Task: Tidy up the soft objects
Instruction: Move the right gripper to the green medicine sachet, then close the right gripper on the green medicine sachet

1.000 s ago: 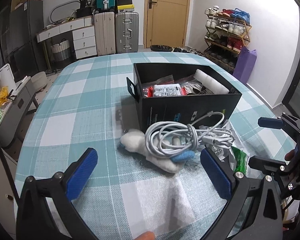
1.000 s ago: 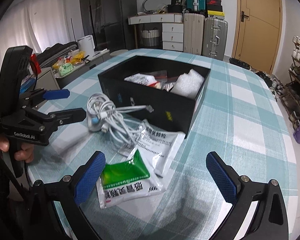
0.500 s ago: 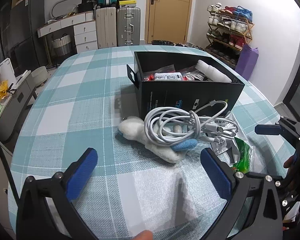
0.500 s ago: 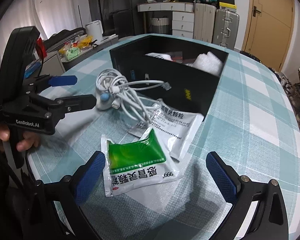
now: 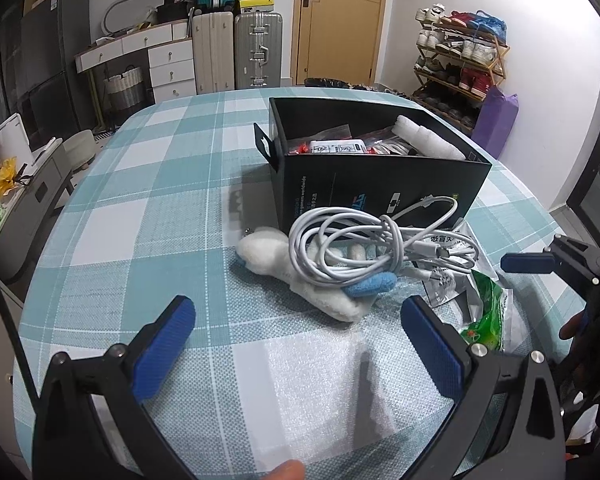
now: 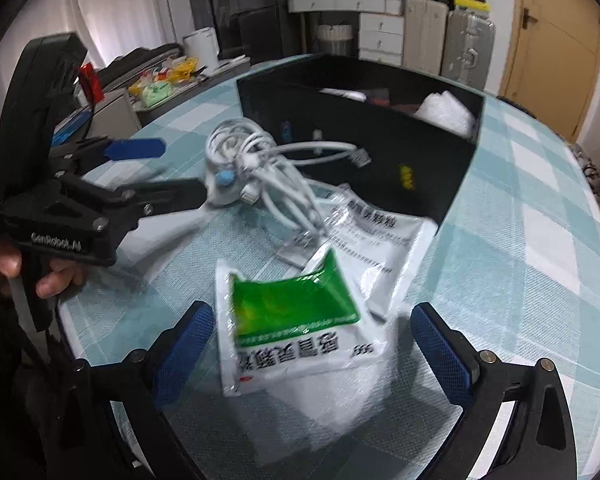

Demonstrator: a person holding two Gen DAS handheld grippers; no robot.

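White plush toy [image 5: 300,276] lying flat under coiled white cable [image 5: 364,248]; green-white sachet [image 6: 296,320] at its 4 o'clock.

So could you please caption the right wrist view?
Open right gripper over green sachet, cable and black box beyond.

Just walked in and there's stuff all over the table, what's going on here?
A person holds a gripper in each hand, both open and empty. The right gripper hovers over a green-and-white sachet; the left gripper faces a white plush toy under a coiled cable. The black box already holds a few items.
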